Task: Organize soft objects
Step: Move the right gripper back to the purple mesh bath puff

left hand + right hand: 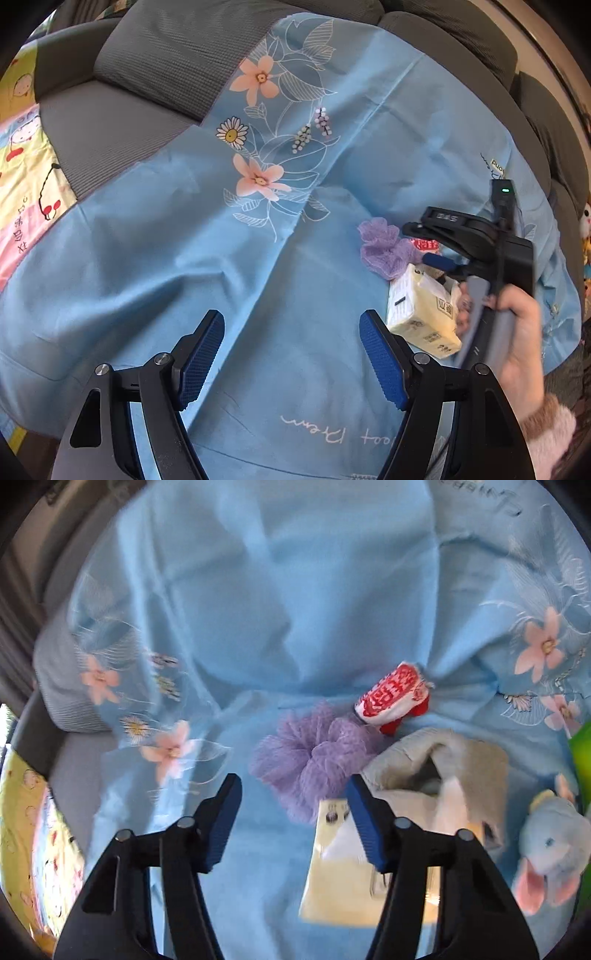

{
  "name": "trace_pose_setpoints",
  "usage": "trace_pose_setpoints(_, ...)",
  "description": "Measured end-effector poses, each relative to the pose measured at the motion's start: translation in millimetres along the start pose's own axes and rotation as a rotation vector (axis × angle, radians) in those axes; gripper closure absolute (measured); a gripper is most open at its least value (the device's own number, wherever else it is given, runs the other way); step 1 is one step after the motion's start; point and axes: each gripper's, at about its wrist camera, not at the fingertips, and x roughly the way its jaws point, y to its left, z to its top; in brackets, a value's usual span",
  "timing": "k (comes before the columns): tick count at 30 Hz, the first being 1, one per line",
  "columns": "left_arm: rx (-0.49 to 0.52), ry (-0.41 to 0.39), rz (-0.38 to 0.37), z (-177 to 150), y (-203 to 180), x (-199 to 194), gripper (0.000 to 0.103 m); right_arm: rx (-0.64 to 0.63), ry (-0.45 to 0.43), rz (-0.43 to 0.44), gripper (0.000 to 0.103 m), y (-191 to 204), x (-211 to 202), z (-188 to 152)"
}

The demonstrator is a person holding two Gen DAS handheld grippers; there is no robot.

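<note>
Lying at 12 o'clock of right gripper, jaws apart: fluffy lilac mesh scrunchie; light, squashy; pinch outer ruffle

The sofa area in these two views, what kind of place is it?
Probably a home living room. A grey sofa is draped with a blue floral sheet; on the sheet lie a purple mesh pouf, a tissue pack and a plush elephant.
</note>
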Motion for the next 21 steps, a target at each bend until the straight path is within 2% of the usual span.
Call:
trace_pose_setpoints(4, 0.005, 0.01, 0.006, 3.7, 6.4, 0.5, 0.027, 0.005, 0.033, -0.076, 0.054, -5.2, 33.4, 10.0)
trace_pose_setpoints(7, -0.031, 0.014, -0.003, 7.4, 14.8, 0.0, 0.027, -0.028, 0.059, -0.09, 0.077, -3.5, 48.1, 11.9)
trace_pose_setpoints(8, -0.037, 0.016, -0.008, 8.2, 16.7, -0.1, 0.027, -0.035, 0.06, -0.101, 0.09, -3.7, 51.1, 11.8)
trace_pose_setpoints(9, -0.042, 0.019, -0.009, 9.0, 18.7, 0.1, 0.027, -0.037, 0.056, -0.108, 0.093, -3.9, 52.7, 11.3)
trace_pose_setpoints(14, -0.056, 0.015, 0.002, 9.5, 22.9, -1.7, 0.027, -0.019, -0.001, -0.01, 0.096, -4.7, 31.3, 9.5)
trace_pose_setpoints(21, -0.043, 0.016, 0.023, 5.7, 19.4, -1.9, 0.027, -0.057, -0.1, 0.182, 0.096, 3.9, -57.0, -7.5)
